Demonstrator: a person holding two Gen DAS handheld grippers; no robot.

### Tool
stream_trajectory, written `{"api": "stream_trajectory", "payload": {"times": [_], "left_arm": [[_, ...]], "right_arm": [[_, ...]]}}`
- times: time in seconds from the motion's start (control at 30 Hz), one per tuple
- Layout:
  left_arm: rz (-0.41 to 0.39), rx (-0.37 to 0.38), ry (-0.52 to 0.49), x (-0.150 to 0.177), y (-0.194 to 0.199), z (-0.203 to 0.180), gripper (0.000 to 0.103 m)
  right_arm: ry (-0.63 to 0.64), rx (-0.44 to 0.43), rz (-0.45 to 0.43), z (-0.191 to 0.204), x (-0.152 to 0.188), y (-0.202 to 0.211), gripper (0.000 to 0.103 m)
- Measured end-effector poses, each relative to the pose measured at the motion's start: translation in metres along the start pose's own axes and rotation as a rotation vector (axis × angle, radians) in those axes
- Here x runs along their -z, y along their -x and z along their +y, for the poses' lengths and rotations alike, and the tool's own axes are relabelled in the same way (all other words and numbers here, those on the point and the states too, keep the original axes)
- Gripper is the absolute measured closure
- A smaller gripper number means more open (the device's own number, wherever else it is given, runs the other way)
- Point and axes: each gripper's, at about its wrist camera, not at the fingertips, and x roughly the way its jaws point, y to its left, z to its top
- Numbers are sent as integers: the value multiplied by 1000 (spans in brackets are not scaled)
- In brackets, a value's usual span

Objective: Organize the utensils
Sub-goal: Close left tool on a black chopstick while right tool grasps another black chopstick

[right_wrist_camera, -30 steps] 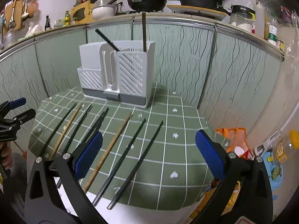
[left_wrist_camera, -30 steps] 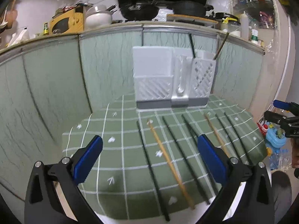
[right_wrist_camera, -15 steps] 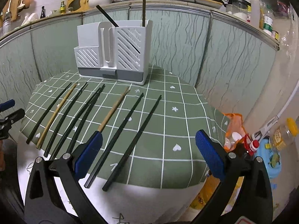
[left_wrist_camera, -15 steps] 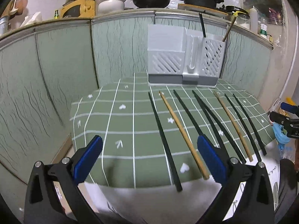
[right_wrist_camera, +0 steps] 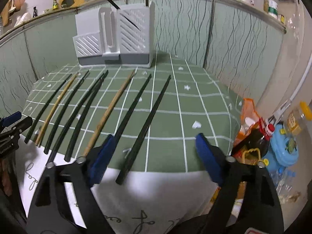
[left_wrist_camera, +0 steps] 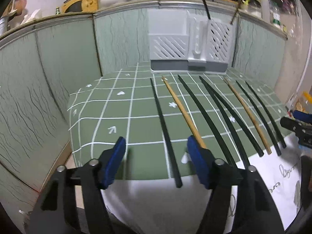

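- left gripper (left_wrist_camera: 156, 154): jaws have just been closing, now part-open. the leftmost black chopstick (left_wrist_camera: 165, 130) runs through the gap between the blue pads (left_wrist_camera: 115, 161), near end sticking out past them. pads not pressing on it.
- right pad of the left gripper sits over the near end of the left wooden chopstick (left_wrist_camera: 181, 109); contact cannot be told.
- right gripper (right_wrist_camera: 152, 156): jaws have just been closing, now moderately wide. the rightmost black chopstick (right_wrist_camera: 146, 124) lies in the gap, nearer the left pad, not pinched.
- second black chopstick from the right (right_wrist_camera: 132, 105) ends at or under the right gripper's left pad; touching or not cannot be told.
- 8 loose chopsticks lie in a near-to-far row on the green grid-pattern mat (left_wrist_camera: 117, 117): 6 black, 2 wooden. the 2 middle black ones cross or touch at the far end.
- near ends overhang the mat's near edge onto the white printed cloth (right_wrist_camera: 156, 195).
- white slotted plastic utensil holder with grey base (left_wrist_camera: 187, 44) stands at the far edge of the mat, upright. 1 black chopstick (left_wrist_camera: 205, 5) and 1 wooden chopstick (left_wrist_camera: 236, 11) already stand in its right compartment, leaning.
- green wavy-line panels (left_wrist_camera: 58, 62) wall the mat on left, far and right.
- each gripper shows at the edge of the other's view, both at the near edge of the mat.
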Motion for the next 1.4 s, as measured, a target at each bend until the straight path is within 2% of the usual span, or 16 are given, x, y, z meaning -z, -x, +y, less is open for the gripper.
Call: {"api": "stream_trajectory", "payload": {"times": [0.1, 0.2, 0.3, 0.47, 0.73, 1.0, 1.4], "left_arm": [[18, -15, -15, 2, -6, -6, 48], [31, -29, -21, 2, -12, -10, 59], [23, -46, -38, 3, -14, -14, 60], [5, -72, -32, 4, -15, -16, 64], [1, -99, 3, 2, -16, -5, 94], [16, -57, 41, -3, -17, 2, 95], [8, -6, 62, -10, 4, 11, 95]], "right_arm": [[-15, -19, 7, 3, 5, -4, 46], [-17, -25, 7, 7, 8, -8, 59], [-18, -19, 10, 10, 11, -12, 69], [-33, 0, -4, 15, 17, -15, 74], [-93, 2, 5, 14, 14, -17, 96], [-141, -35, 20, 5, 9, -17, 97], [-120, -59, 1, -3, -3, 6, 97]]}}
